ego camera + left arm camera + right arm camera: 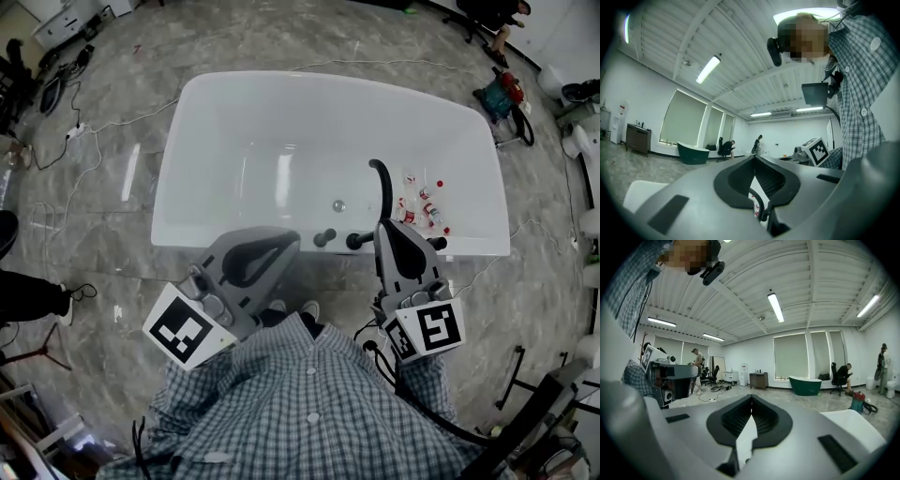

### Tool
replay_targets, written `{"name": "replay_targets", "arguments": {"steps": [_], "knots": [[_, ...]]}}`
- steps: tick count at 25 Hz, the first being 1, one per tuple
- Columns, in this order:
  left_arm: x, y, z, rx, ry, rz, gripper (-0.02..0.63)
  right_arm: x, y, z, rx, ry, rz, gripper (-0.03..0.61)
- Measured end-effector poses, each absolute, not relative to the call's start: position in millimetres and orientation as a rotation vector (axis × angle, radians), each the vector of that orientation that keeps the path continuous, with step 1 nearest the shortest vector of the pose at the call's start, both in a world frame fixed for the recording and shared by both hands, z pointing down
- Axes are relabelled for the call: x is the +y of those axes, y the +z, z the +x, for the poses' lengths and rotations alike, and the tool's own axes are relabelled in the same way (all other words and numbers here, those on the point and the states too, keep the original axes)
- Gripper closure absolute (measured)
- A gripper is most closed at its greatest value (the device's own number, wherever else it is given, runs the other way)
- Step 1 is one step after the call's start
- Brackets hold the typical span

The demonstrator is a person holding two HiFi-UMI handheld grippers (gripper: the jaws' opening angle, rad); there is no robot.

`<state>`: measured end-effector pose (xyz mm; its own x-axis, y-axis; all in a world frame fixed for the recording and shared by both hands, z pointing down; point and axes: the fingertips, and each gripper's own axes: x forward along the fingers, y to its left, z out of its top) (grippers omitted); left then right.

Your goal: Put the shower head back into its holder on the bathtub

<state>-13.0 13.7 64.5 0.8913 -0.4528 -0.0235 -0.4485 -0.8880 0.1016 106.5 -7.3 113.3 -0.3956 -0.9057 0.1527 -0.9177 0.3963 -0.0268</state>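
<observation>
The white bathtub (234, 103) lies ahead of me in the head view. On its near rim stand a black curved spout (382, 187), two black knobs (325, 238) and a dark fitting (437, 244); I cannot tell whether that fitting is the shower head or its holder. My left gripper (286, 240) is held above the near rim, left of the knobs, jaws shut and empty. My right gripper (386, 226) hovers beside the spout, also shut with nothing in it. In the left gripper view the pads (753, 158) meet at the tip. The right gripper (751, 397) looks the same.
Several small red-and-white bottles (420, 206) lie in the tub's right end, near the drain (338, 205). Cables (80, 131) trail over the marble floor at left. A black hose (441, 417) runs by my right side. People sit far across the room by a green tub (805, 384).
</observation>
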Motion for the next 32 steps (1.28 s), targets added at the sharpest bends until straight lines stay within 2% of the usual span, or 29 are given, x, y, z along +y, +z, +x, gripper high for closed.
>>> {"name": "replay_targets", "arguments": {"steps": [32], "knots": [[-0.3, 70.7, -30.9, -0.797, -0.054, 2.955, 0.606, -5.8, 114.0, 107.6, -2.515, 0.148, 1.614, 0.56]]}}
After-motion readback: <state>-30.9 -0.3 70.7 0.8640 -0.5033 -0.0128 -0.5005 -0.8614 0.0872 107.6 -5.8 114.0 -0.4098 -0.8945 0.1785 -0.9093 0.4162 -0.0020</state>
